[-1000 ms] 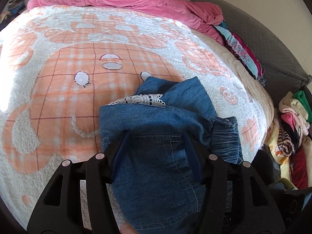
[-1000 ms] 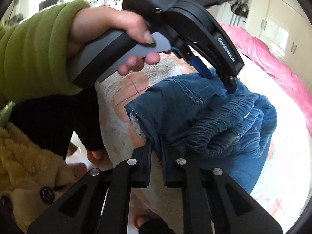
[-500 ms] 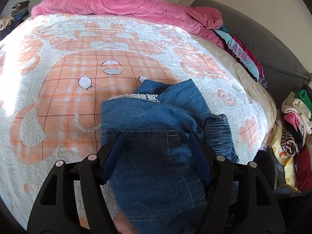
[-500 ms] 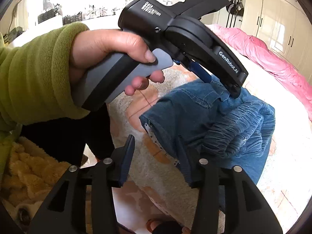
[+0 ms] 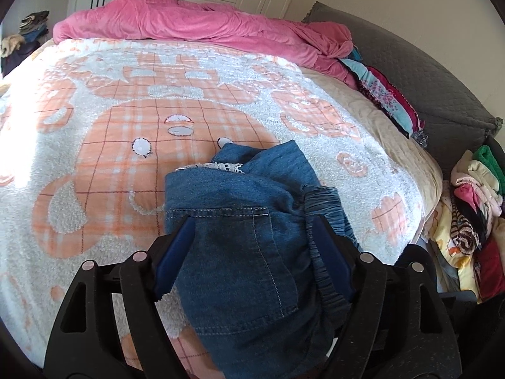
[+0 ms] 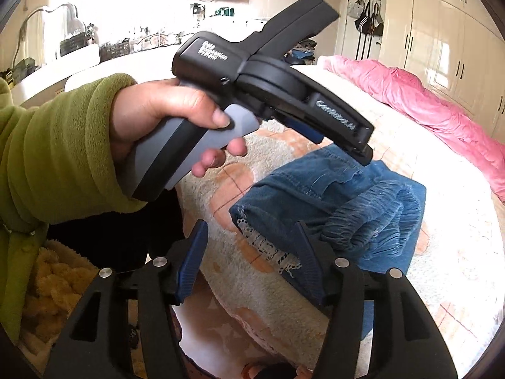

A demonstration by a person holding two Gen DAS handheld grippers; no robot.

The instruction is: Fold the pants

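Here, pants (image 5: pixel 252 221) lay bunched at bed (image 5: pixel 94 158) near edge; left gripper (image 5: pixel 252 246) nearer, straddling them; both jaws apart, right gripper (image 6: pixel 252 259) beside.

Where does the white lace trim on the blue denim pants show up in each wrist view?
Left wrist: white lace trim at centre, on the far edge of the folded blue denim pants.
Right wrist: lower centre, along the pants' near edge.
Shared landmark: pink duvet.

Strong daylight flooded the room, washing the left side of the bed cover (image 5: pixel 19 145) almost white. The far counter (image 6: pixel 104 63) was blown out with glare. Both fisheye views bent hard toward their dark, vignetted corners.
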